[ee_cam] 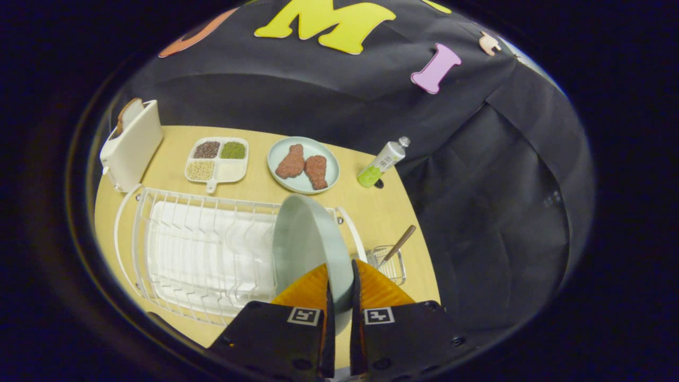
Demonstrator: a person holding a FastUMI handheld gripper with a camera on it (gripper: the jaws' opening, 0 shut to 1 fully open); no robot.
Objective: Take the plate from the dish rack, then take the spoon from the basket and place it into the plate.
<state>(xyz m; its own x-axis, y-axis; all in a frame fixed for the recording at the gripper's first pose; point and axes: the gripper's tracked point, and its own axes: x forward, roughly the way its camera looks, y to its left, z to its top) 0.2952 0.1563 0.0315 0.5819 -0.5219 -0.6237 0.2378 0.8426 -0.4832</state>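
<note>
The rack [207, 254] lies left of and beyond the gripper [339, 289], whose fingers are clamped on the upright plate [307, 244], apparently lifted clear. The spoon [398, 245] waits in the basket [390, 265] just right, untouched.

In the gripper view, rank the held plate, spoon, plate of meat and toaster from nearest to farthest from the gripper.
1. Pale plate, on edge between the fingers of the gripper.
2. Spoon, in the basket, just ahead-right.
3. Plate of meat, beyond the rack.
4. Toaster, far left corner.
</note>
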